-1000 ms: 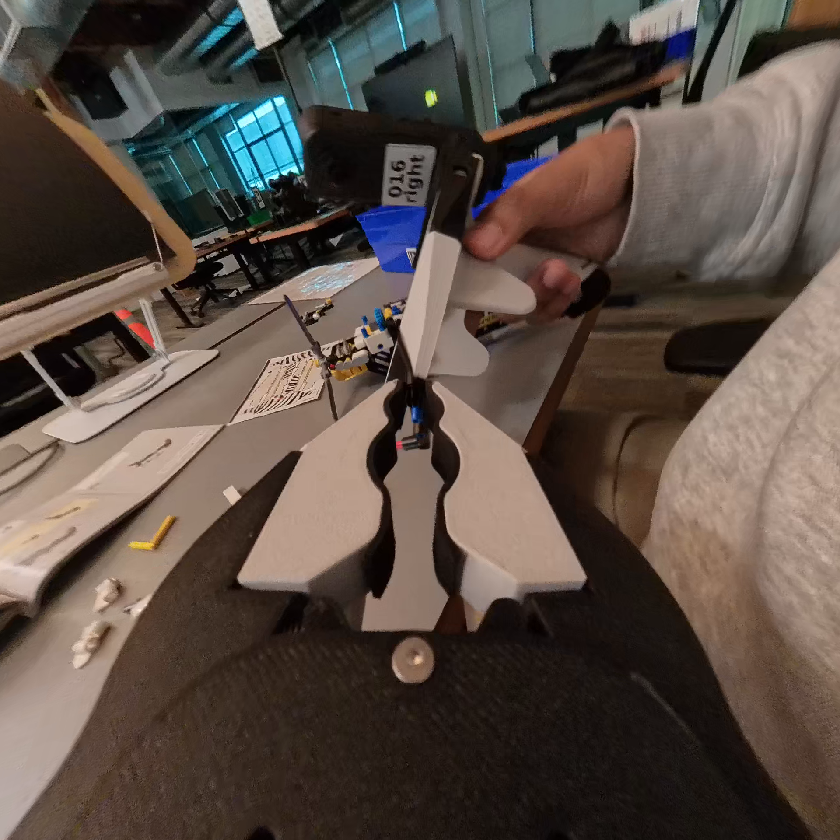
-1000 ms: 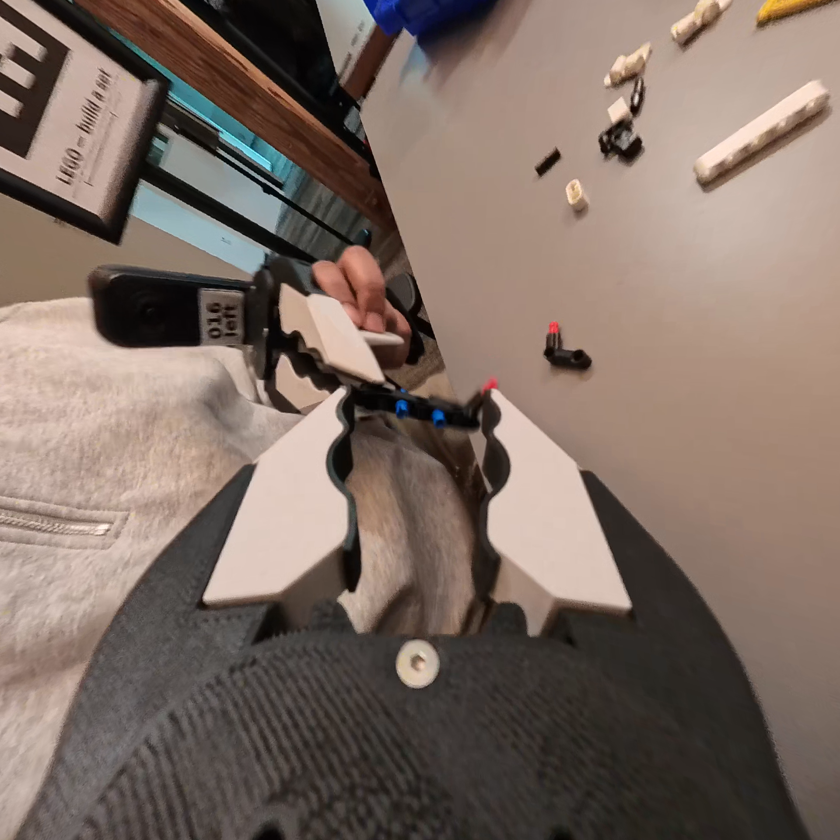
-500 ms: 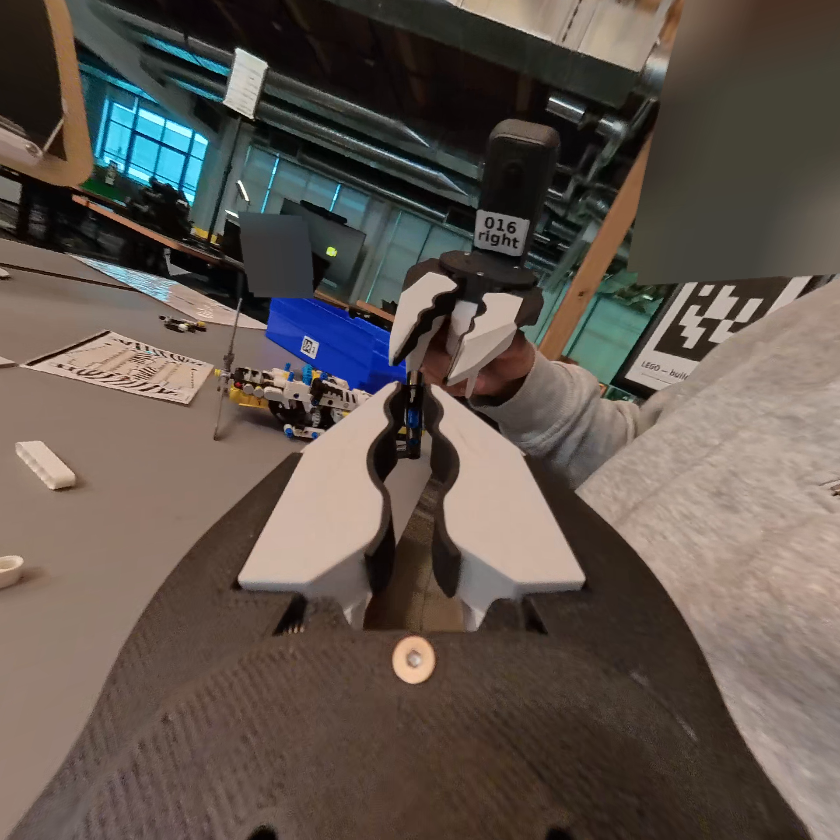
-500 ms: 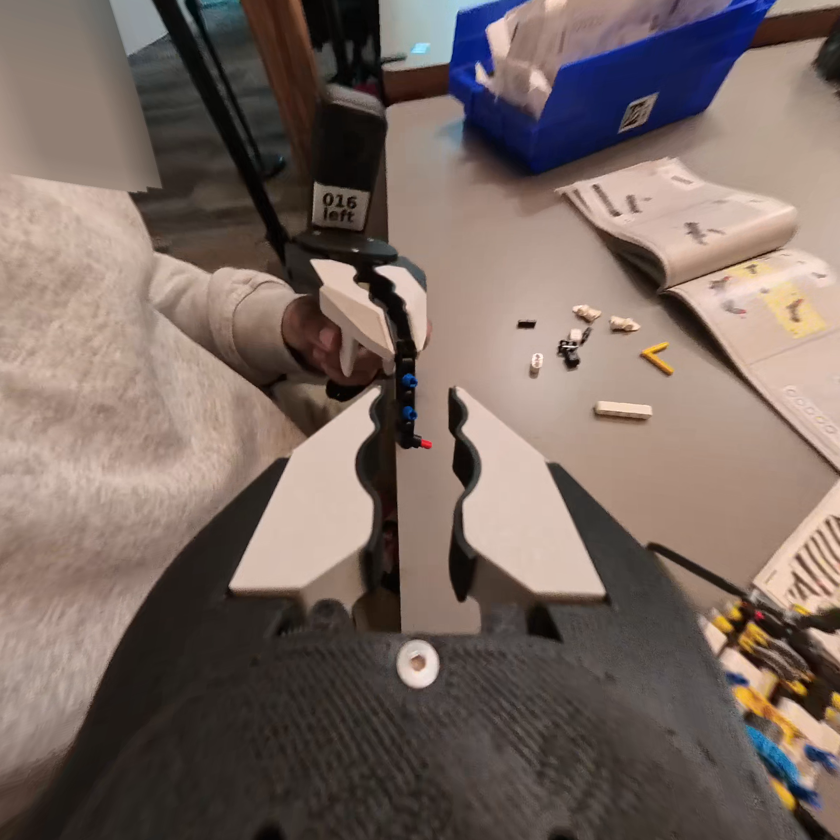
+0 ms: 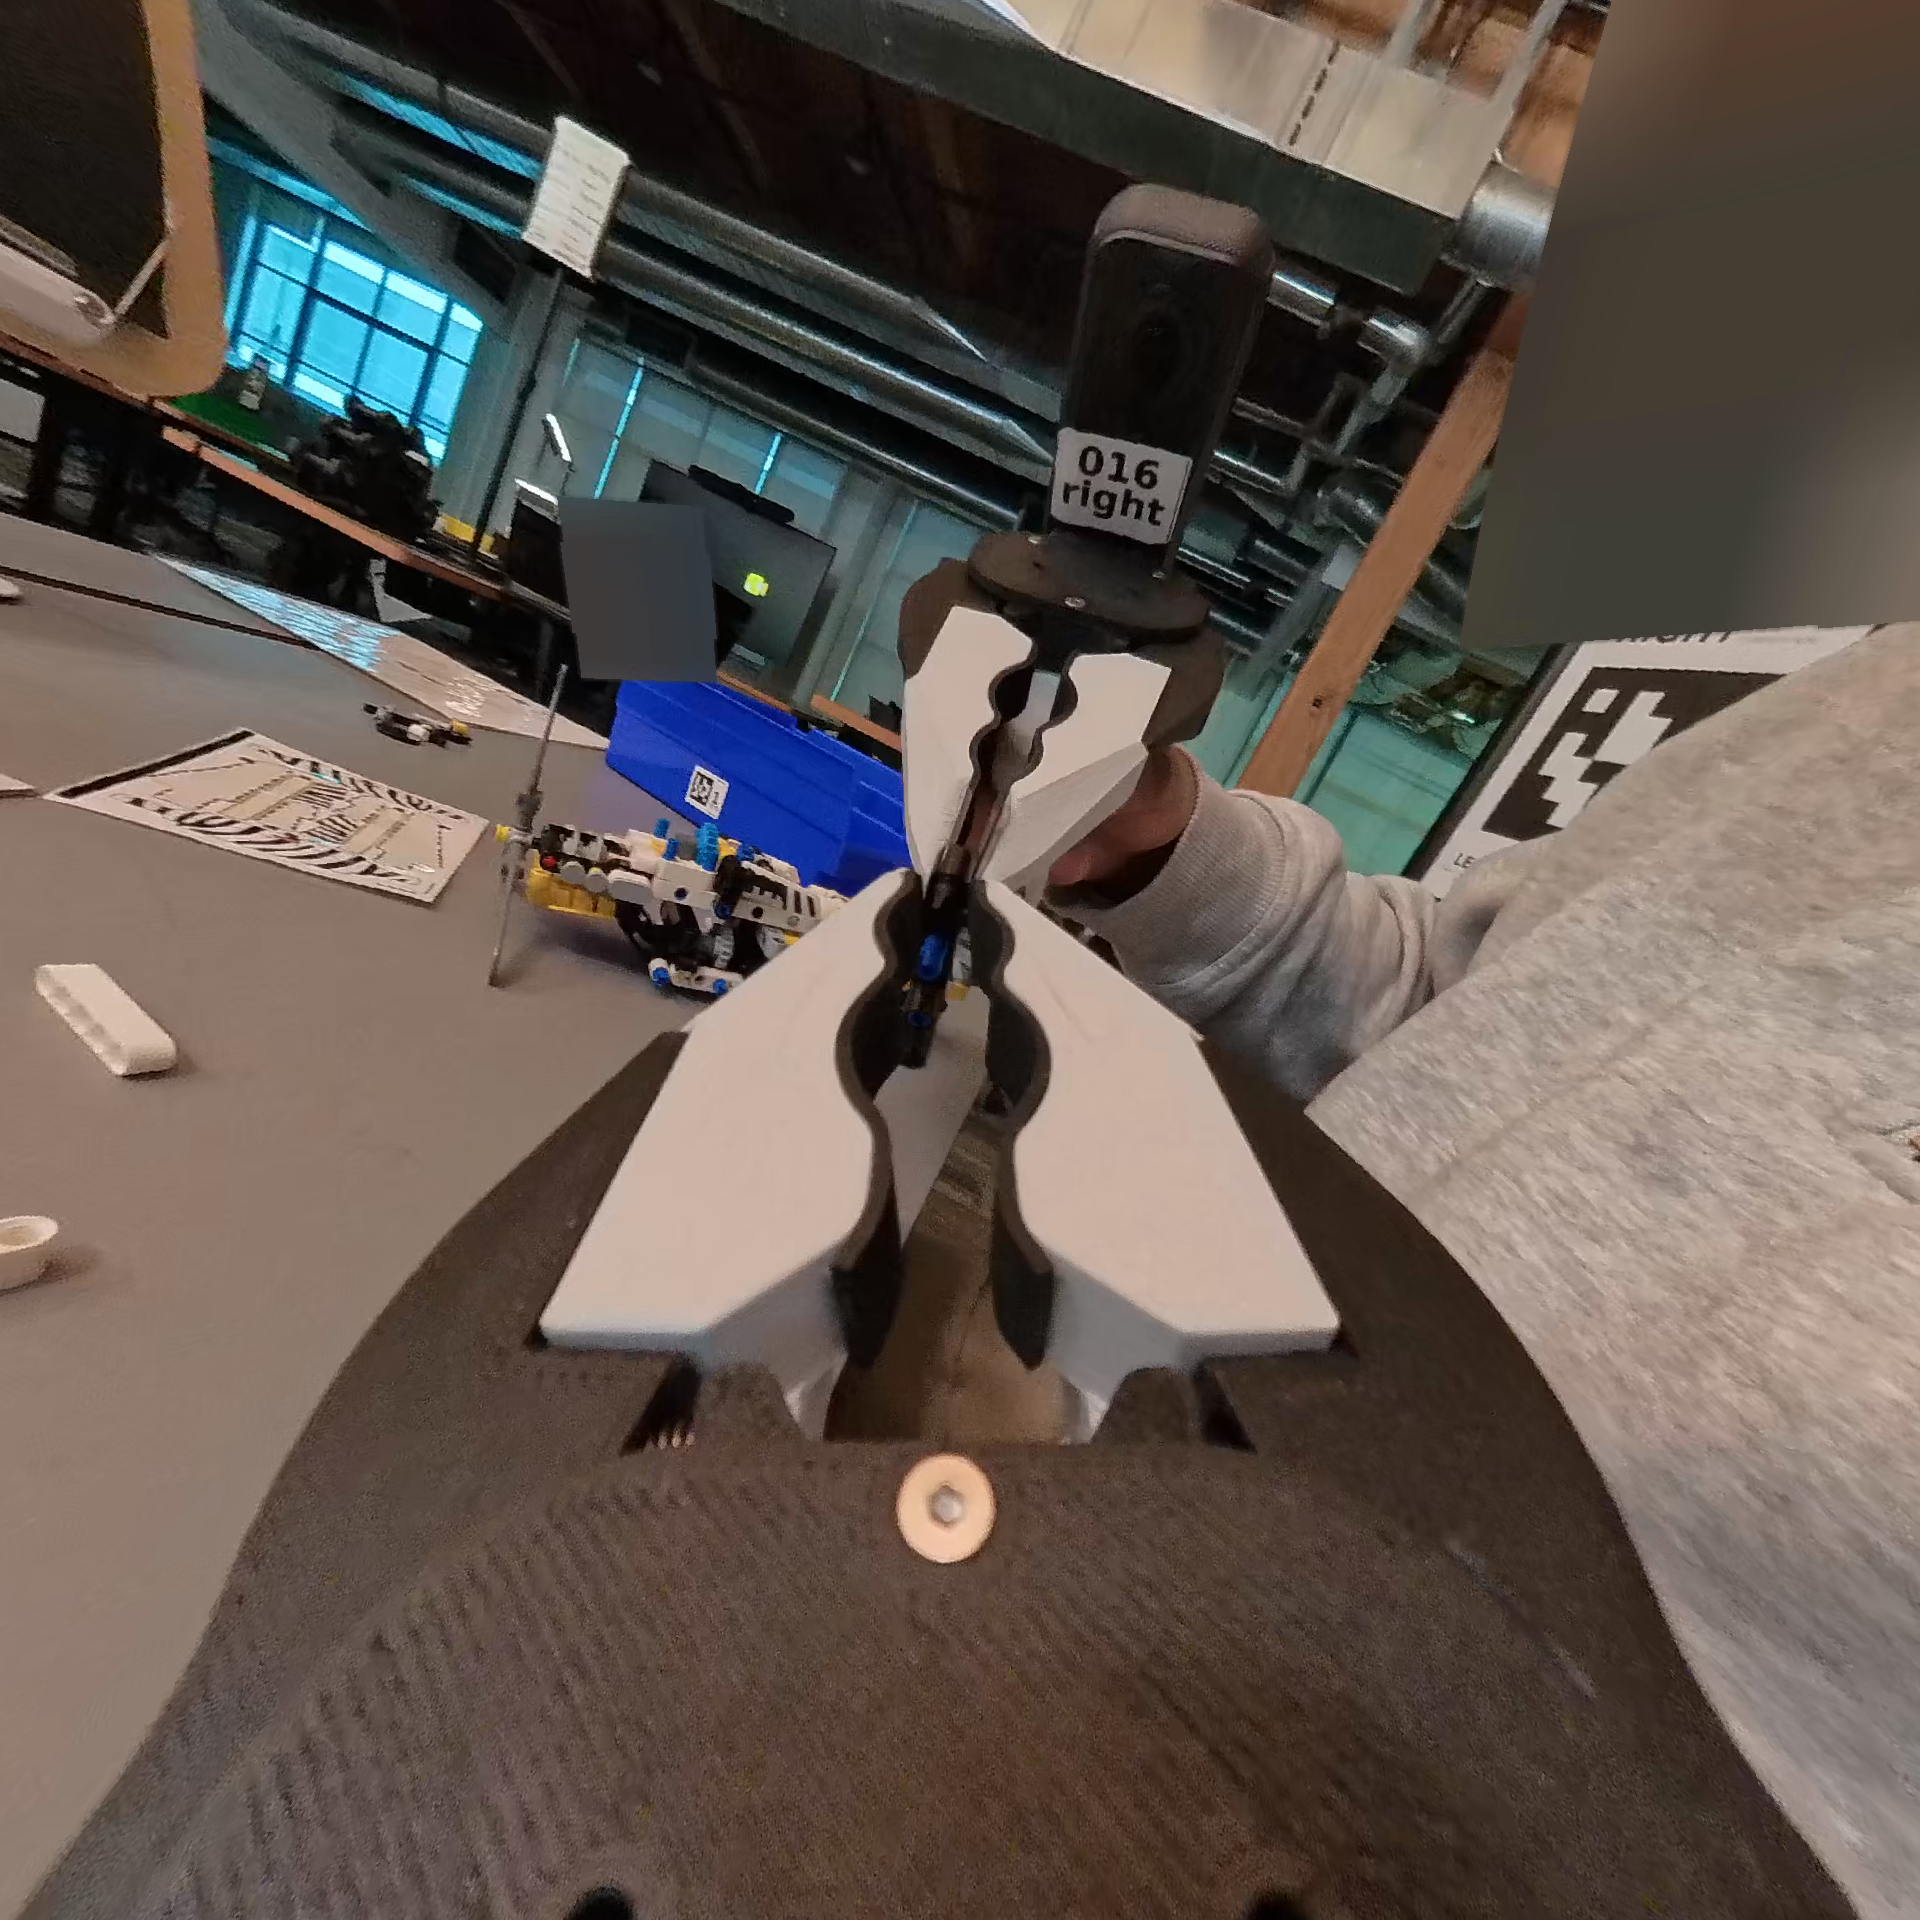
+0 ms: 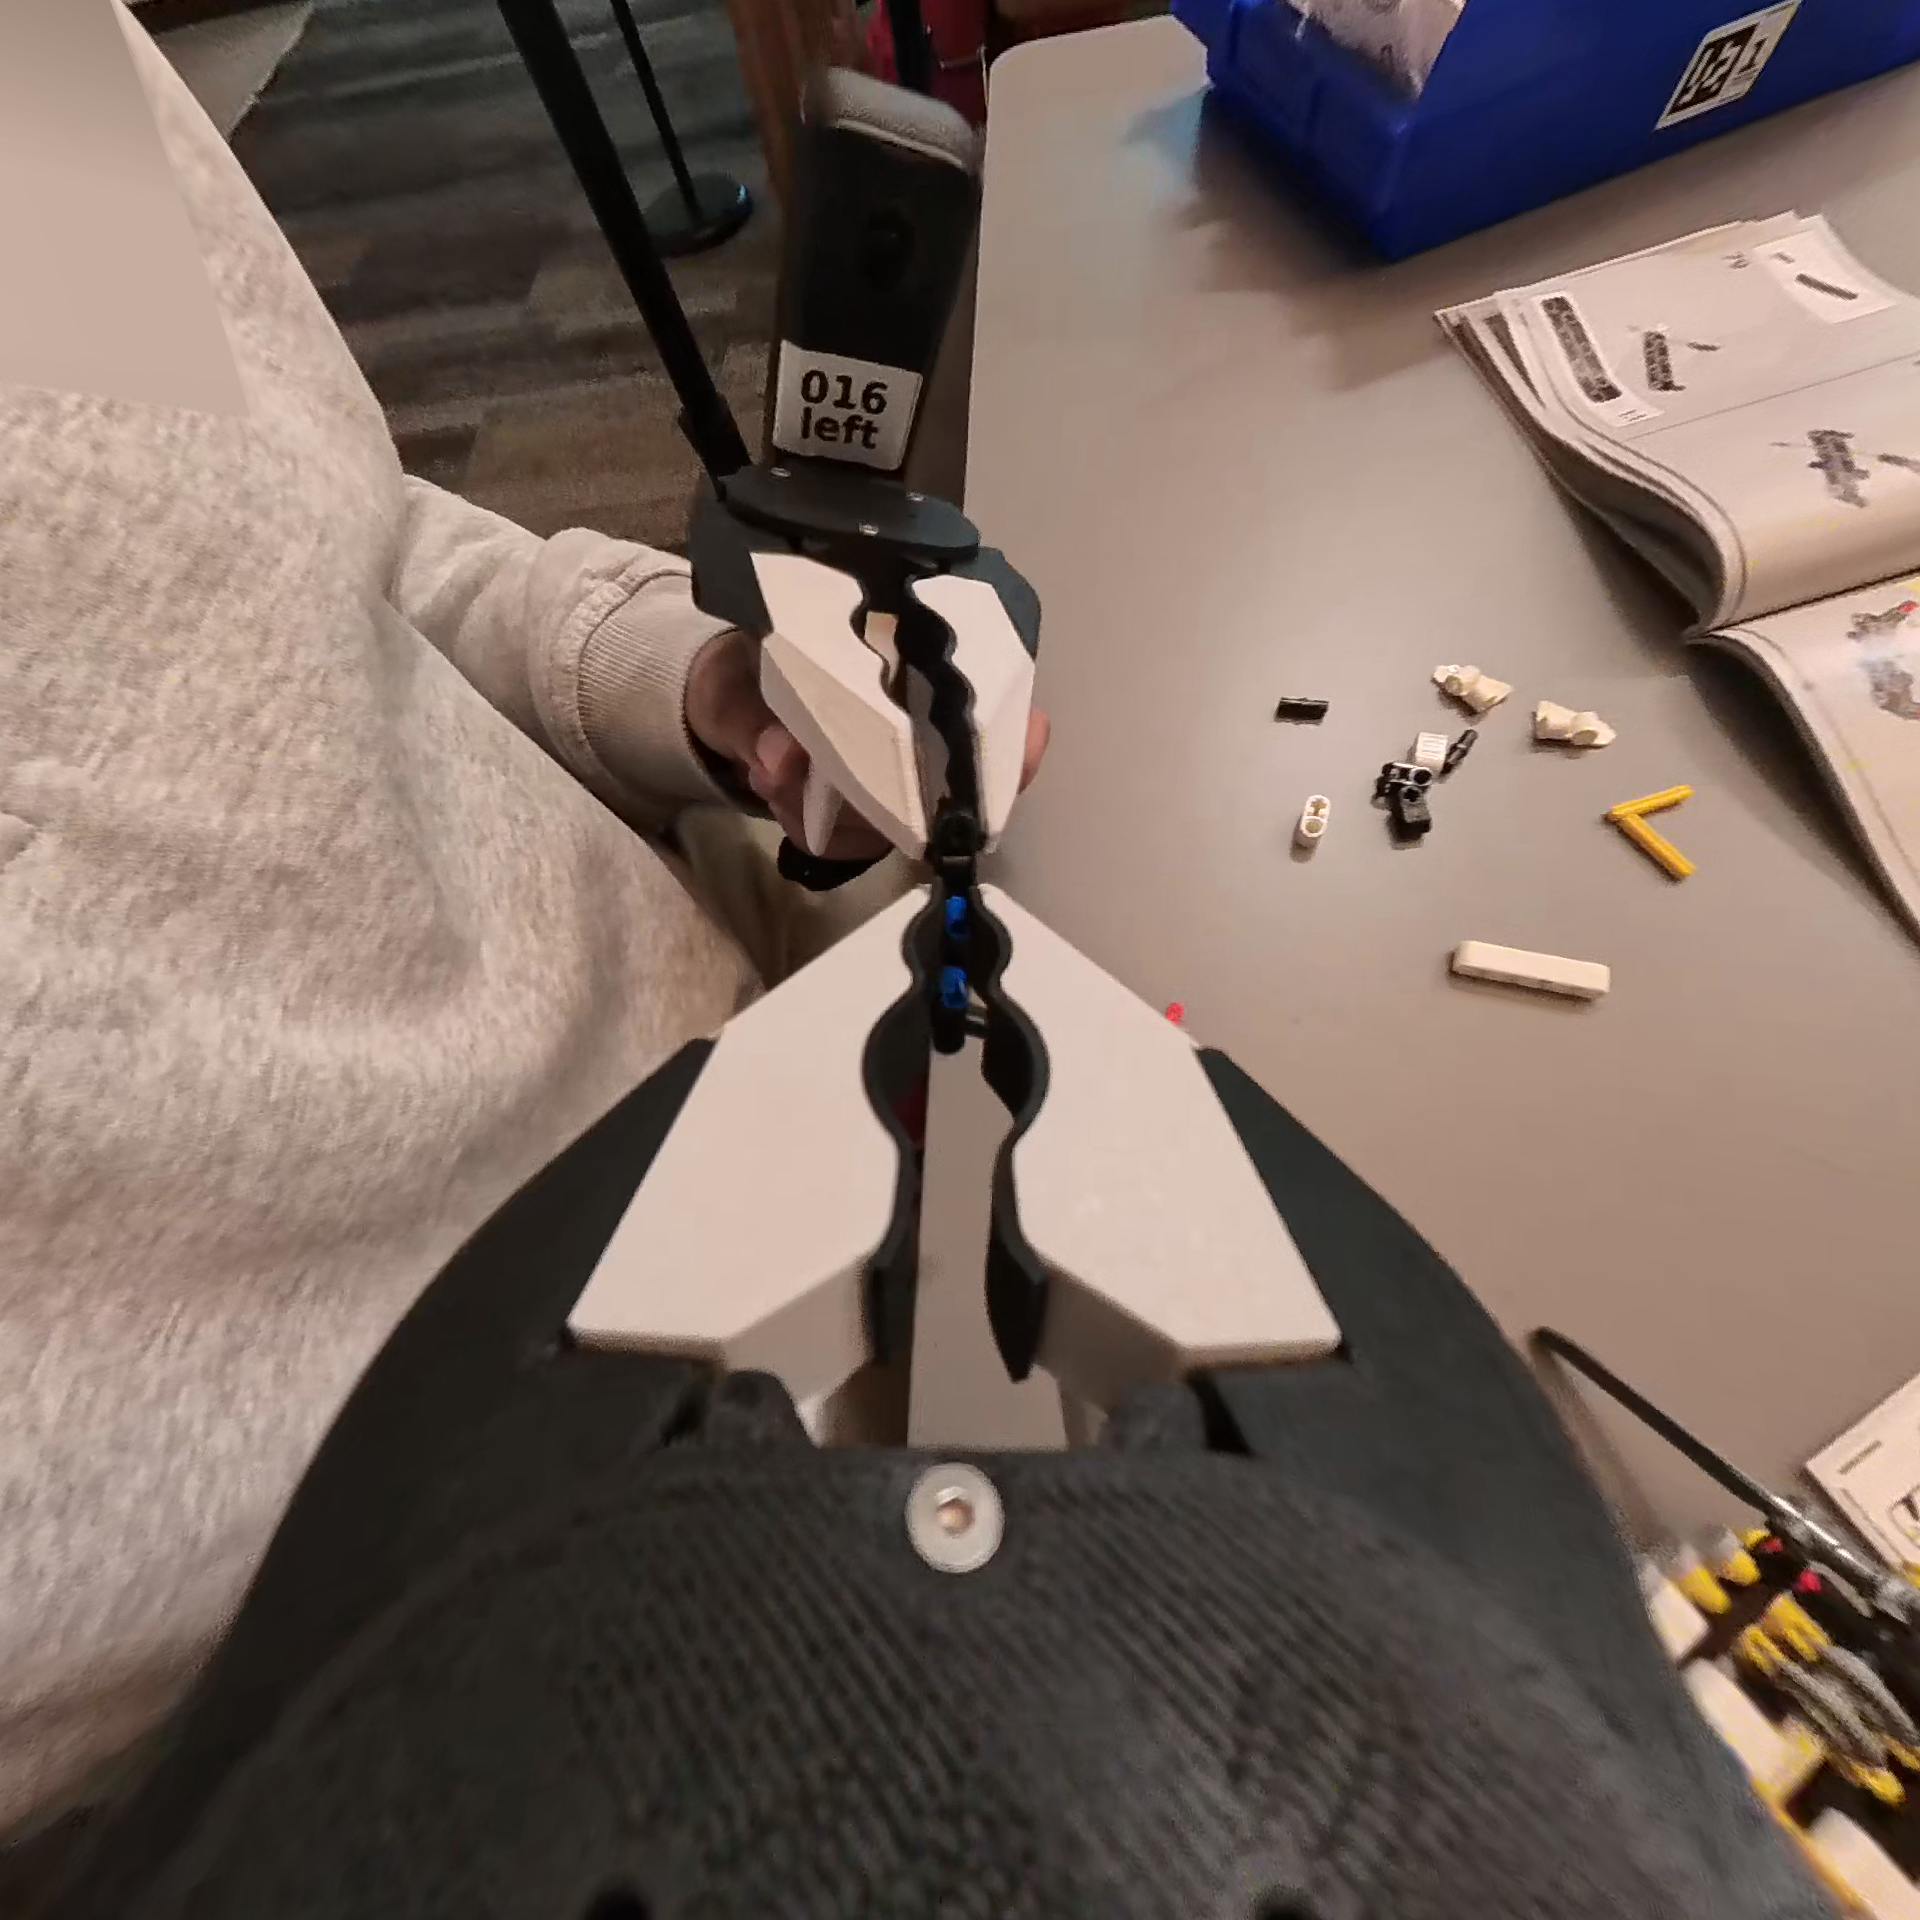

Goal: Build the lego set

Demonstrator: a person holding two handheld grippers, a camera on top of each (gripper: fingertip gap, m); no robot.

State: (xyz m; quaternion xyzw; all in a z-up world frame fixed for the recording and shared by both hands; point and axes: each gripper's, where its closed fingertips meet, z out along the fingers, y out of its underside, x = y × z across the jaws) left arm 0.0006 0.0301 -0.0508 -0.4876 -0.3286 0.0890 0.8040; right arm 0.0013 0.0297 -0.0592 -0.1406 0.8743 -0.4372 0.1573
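A short black lego beam with blue pins (image 5: 928, 961) hangs in the air between my two grippers, which face each other tip to tip above the table's near edge. My left gripper (image 5: 951, 896) is shut on one end of it. My right gripper (image 5: 966, 847) comes from the opposite side. In the right wrist view my right gripper (image 6: 954, 899) is shut around the beam (image 6: 951, 971), and the left gripper (image 6: 956, 831) pinches its far end. The partly built lego model (image 5: 675, 894) stands on the grey table (image 6: 1247, 520), and also shows at the lower right of the right wrist view (image 6: 1766, 1662).
A blue bin (image 6: 1507, 125) and an open instruction booklet (image 6: 1714, 416) lie farther back. Loose parts lie between: a white beam (image 6: 1527, 971), a yellow angle piece (image 6: 1652, 826), small black parts (image 6: 1408, 800) and a red-tipped piece (image 6: 1174, 1010). A sticker sheet (image 5: 270, 810) lies left of the model. Both grippers' tips are close together, under 4 cm apart. The partly built lego model (image 5: 675, 894) is about 20 cm from both grippers' fingertips.
Both grippers have swung round to face each other. My right gripper, open half a second ago, has shut on the beam that the left gripper holds.
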